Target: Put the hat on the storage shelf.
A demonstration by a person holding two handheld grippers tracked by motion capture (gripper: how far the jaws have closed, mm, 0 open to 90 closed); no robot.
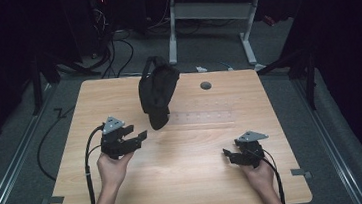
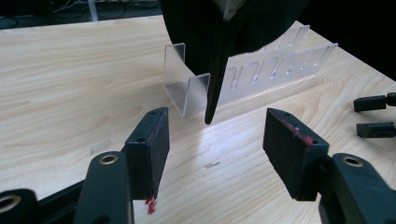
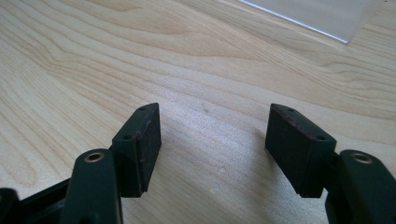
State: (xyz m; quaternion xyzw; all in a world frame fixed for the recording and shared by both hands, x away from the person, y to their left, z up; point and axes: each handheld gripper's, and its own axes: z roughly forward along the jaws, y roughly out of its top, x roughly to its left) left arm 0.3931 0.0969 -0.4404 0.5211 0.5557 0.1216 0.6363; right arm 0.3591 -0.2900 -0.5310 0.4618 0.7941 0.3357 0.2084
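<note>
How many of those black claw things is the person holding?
2. The left gripper is in the hand at the table's near-left, close to the black cap; the right gripper is in the hand at the near-right.

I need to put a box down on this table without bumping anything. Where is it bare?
Bare wood lies between the left gripper and the right gripper, along the table's near edge, and at the far left corner. It is crowded at the far middle: the black cap sits on the clear slotted rack.
</note>
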